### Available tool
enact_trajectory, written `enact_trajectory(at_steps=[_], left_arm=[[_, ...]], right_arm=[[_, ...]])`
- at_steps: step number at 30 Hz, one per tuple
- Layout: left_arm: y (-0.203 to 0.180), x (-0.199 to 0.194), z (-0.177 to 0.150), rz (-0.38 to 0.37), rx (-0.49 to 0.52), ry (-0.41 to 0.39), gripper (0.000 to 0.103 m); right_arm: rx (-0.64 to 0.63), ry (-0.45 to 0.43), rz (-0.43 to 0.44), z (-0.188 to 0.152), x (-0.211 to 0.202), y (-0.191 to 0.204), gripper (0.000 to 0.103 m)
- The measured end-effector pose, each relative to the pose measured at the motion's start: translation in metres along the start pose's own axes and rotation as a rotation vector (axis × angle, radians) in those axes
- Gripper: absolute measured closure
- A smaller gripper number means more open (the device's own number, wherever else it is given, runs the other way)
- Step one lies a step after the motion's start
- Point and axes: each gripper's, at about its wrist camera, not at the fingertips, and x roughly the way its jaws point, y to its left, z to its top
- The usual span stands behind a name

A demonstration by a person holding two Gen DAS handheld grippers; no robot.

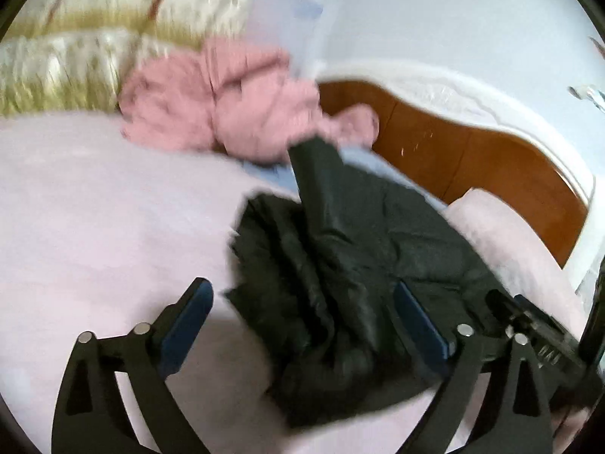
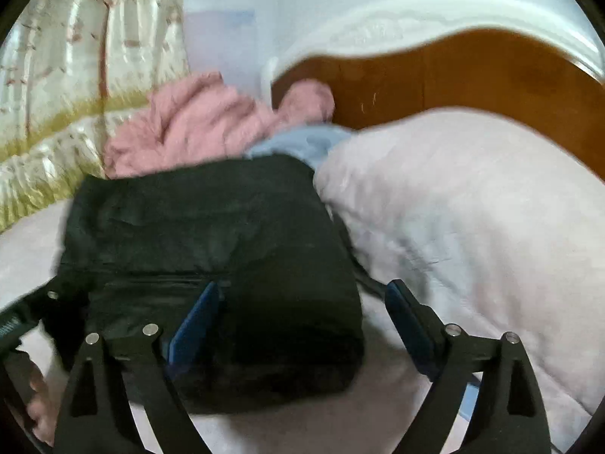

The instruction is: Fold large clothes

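Both grippers, left gripper (image 1: 302, 314) & right gripper (image 2: 302, 314), spread wide, gripping nothing; black jacket (image 1: 340, 265) lies bundled on pink bed sheet (image 1: 94, 208) near pillow (image 2: 472, 208). Risk: puffy, slippery fabric springs open, fold slumps.

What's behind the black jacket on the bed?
Behind the black jacket lie a pink fleece garment and a light blue cloth; the jacket covers their near edges. Beyond them stands the wooden headboard.
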Motion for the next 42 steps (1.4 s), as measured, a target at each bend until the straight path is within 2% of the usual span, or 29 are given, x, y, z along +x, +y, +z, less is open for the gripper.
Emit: enact_trajectory(at_steps=[2, 3, 4, 8, 11, 14, 17, 19, 22, 26, 30, 42], left_arm=[[-0.007, -0.045, -0.001, 0.094, 0.12, -0.067, 0.001], [-0.011, -0.064, -0.001, 0.122, 0.166, -0.092, 0.001], [-0.013, -0.089, -0.002, 0.149, 0.21, -0.123, 0.001], [-0.017, -0.171, -0.007, 0.163, 0.266, -0.177, 0.0], [-0.021, -0.209, -0.019, 0.187, 0.282, -0.23, 0.0], [-0.018, -0.218, -0.038, 0.233, 0.308, -0.231, 0.0], [0.0, -0.22, -0.082, 0.296, 0.307, -0.262, 0.0], [0.002, -0.202, -0.082, 0.325, 0.315, -0.192, 0.0], [0.002, -0.198, -0.081, 0.365, 0.313, -0.237, 0.0], [0.01, -0.201, -0.077, 0.35, 0.277, -0.262, 0.0], [0.015, -0.205, -0.077, 0.334, 0.252, -0.262, 0.0], [0.004, -0.207, -0.082, 0.334, 0.307, -0.275, 0.0]], right_arm=[[0.02, -0.023, 0.071, -0.002, -0.03, -0.004, 0.007], [0.037, -0.039, 0.104, -0.006, -0.049, -0.005, 0.0], [0.049, -0.063, 0.126, -0.011, -0.07, -0.004, 0.0], [-0.019, -0.077, 0.145, -0.029, -0.126, 0.017, 0.0], [-0.019, -0.121, 0.142, -0.053, -0.165, 0.036, 0.0], [-0.046, -0.114, 0.128, -0.071, -0.178, 0.05, 0.0], [-0.102, -0.092, 0.121, -0.086, -0.19, 0.066, 0.0], [-0.138, -0.124, 0.092, -0.094, -0.201, 0.076, 0.0], [-0.187, -0.15, 0.073, -0.099, -0.206, 0.085, 0.0], [-0.189, -0.137, 0.1, -0.094, -0.204, 0.085, 0.0], [-0.169, -0.166, 0.083, -0.092, -0.211, 0.08, 0.0], [-0.118, -0.163, 0.062, -0.088, -0.209, 0.069, 0.0]])
